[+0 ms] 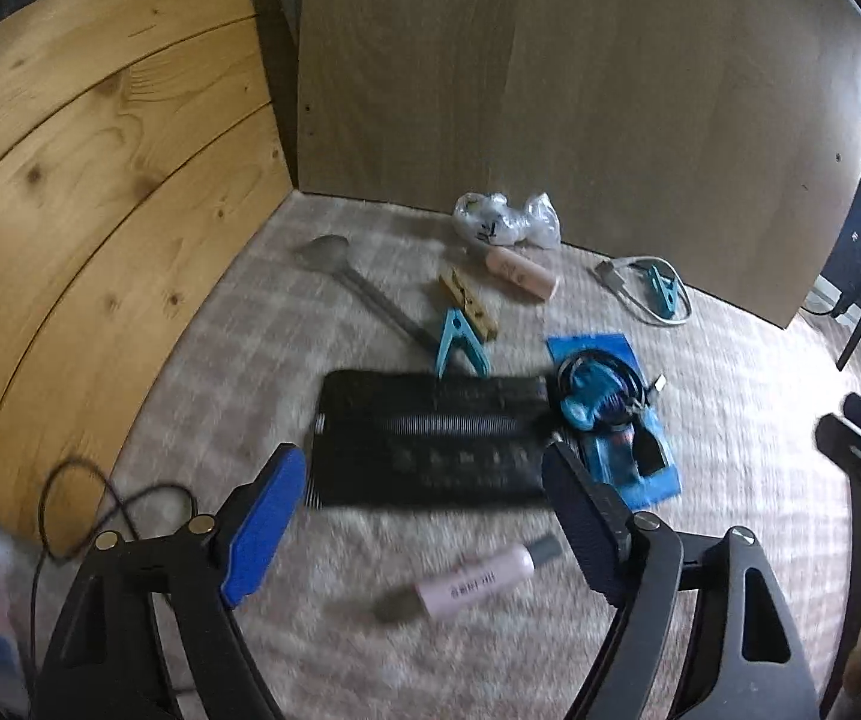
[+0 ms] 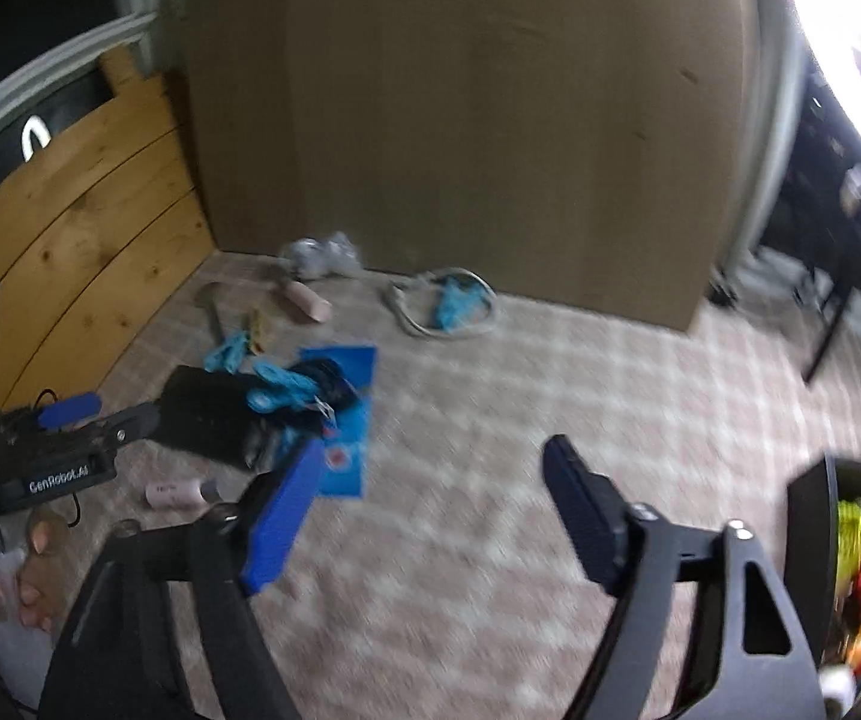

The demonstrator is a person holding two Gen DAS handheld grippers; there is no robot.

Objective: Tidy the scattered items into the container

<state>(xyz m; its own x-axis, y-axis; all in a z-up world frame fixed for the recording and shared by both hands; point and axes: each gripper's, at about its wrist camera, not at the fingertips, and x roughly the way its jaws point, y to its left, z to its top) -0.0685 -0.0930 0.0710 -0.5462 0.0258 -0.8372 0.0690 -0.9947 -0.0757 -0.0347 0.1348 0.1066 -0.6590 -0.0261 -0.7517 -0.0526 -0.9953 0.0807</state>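
Scattered on the checked carpet lie a black flat comb-like item (image 1: 430, 438), a pink tube (image 1: 478, 582), a blue packet with a dark cable (image 1: 610, 414), a teal clip (image 1: 457, 342), a wooden clothespin (image 1: 469, 300), a spoon (image 1: 358, 282) and a pink bottle (image 1: 520, 273). My left gripper (image 1: 424, 516) hangs open above the black item and pink tube, holding nothing. My right gripper (image 2: 430, 510) is open over bare carpet, empty. The black container (image 2: 814, 510), with red and yellow things inside, sits at the lower right of the right wrist view.
A crumpled plastic bag (image 1: 505, 219) and a white cable with a teal clip (image 1: 652, 288) lie along a tall brown board (image 1: 550, 90). Pine planks (image 1: 100, 180) wall the left side. A thin black wire (image 1: 70, 510) loops near them. A hand (image 2: 40, 570) shows at lower left.
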